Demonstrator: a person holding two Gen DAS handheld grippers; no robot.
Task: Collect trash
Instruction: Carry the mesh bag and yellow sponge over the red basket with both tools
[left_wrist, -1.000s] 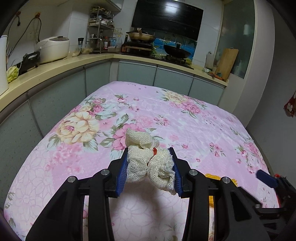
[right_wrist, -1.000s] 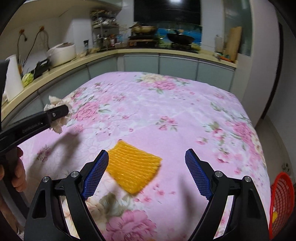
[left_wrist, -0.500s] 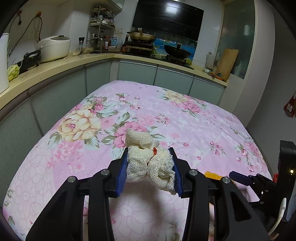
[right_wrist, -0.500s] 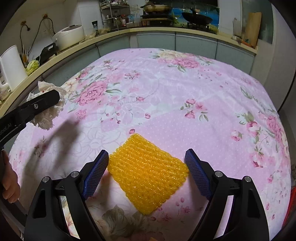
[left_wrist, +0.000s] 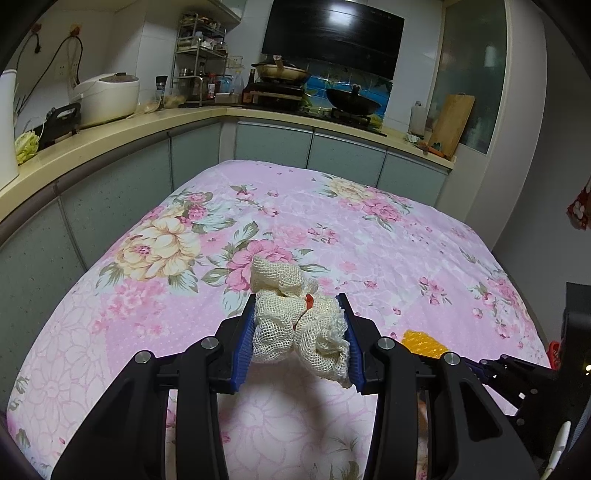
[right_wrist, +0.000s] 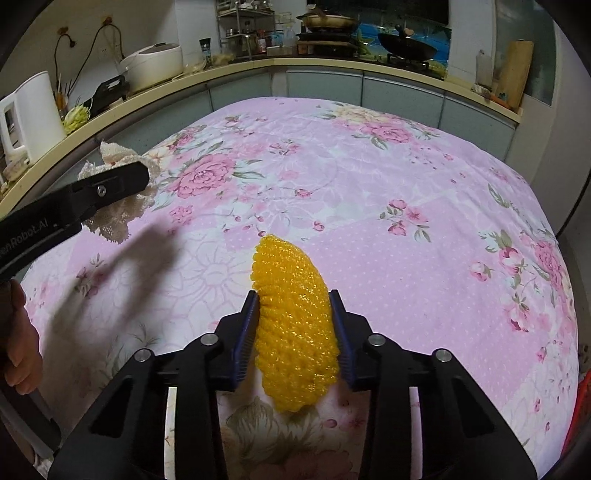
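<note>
Right gripper clamps the yellow foam net; left gripper pinches the cream mesh wad — apparently above the floral cloth, far edge distant.

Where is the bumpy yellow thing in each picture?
Left wrist view: the yellow foam net peeks out low on the right, behind the left claw's arm.
Right wrist view: it sits low in the middle, squeezed in the right claw.
Shared landmark: the white rice cooker.

Cream mesh netting, orange-yellow bubbly foam sheet, pink floral cloth (cream blooms too), blue-padded black tongs
</note>
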